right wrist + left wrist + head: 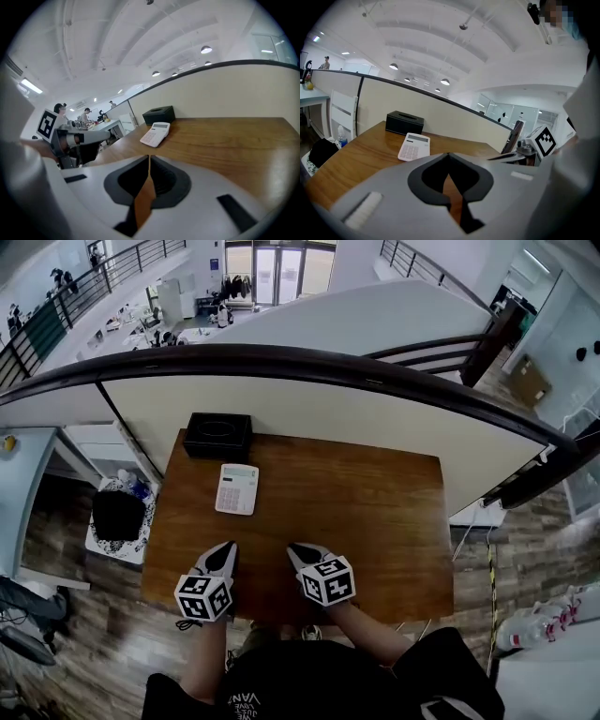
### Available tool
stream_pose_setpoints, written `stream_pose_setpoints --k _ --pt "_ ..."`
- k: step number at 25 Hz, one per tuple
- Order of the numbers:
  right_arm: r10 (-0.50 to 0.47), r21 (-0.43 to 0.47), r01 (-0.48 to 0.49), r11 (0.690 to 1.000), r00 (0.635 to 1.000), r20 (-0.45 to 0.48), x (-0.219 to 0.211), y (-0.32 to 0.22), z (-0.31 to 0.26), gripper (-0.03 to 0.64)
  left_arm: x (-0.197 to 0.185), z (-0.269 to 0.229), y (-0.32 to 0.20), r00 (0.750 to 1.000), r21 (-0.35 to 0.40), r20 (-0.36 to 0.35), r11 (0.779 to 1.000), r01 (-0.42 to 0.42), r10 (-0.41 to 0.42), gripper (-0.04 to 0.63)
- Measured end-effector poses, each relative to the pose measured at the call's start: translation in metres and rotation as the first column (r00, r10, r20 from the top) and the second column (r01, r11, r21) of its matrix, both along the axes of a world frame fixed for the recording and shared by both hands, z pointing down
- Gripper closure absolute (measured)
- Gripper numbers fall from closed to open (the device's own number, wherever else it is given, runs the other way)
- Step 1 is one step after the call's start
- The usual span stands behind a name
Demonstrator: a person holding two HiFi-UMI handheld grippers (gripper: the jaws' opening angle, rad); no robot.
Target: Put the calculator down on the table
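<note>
Calculator (237, 488) is lying flat on the table (375, 512), keys up, on the far-left part of the top. Its display end is pointing at a black box (217, 436), which is sitting just behind it at the table's back edge. The two are near but not touching. Nothing is gripping the calculator.

L gripper (223, 557) is hovering over the near edge of the table, well short of the calculator, w/ its jaws pressed together and nothing btwn them. Only wood is showing thru the slit in the left gripper view. R gripper (302, 555) is hanging just beside it on the right, also over the near edge. Its jaws are meeting at the tips too, empty. Both are pointing away from the person and tilting down a bit, marker cubes facing up at the head cam.

A cream partition (281, 418) w/ a dark rail on top is curving behind the table. A black bag (118, 514) is sitting on the floor left of the table.
</note>
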State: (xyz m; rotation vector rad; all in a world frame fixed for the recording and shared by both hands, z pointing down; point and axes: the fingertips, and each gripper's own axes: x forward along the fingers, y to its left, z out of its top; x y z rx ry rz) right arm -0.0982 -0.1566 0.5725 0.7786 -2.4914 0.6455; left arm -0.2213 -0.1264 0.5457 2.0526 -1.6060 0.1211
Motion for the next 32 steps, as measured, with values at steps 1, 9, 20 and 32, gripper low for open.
stream_pose_setpoints --k 1,9,20,32 --pt "-0.004 0.001 0.004 1.0 1.0 0.002 0.005 0.003 -0.001 0.594 0.006 0.0 0.006 1.0 -0.002 0.0 1.0 0.002 -0.002 0.584" --pt "-0.056 0.006 0.056 0.998 0.998 0.015 0.037 0.025 -0.002 0.594 0.048 0.008 0.041 0.999 -0.009 -0.004 0.999 0.038 -0.038 0.584" --pt "-0.134 0.008 0.133 0.991 0.991 0.014 0.069 0.05 0.001 0.594 0.102 0.017 0.076 0.997 -0.021 -0.027 0.998 0.067 -0.068 0.584" --pt "-0.168 -0.004 0.168 0.986 0.986 0.008 0.082 0.081 0.015 0.598 0.12 0.032 0.112 0.988 -0.046 -0.063 0.989 0.138 -0.141 0.584"
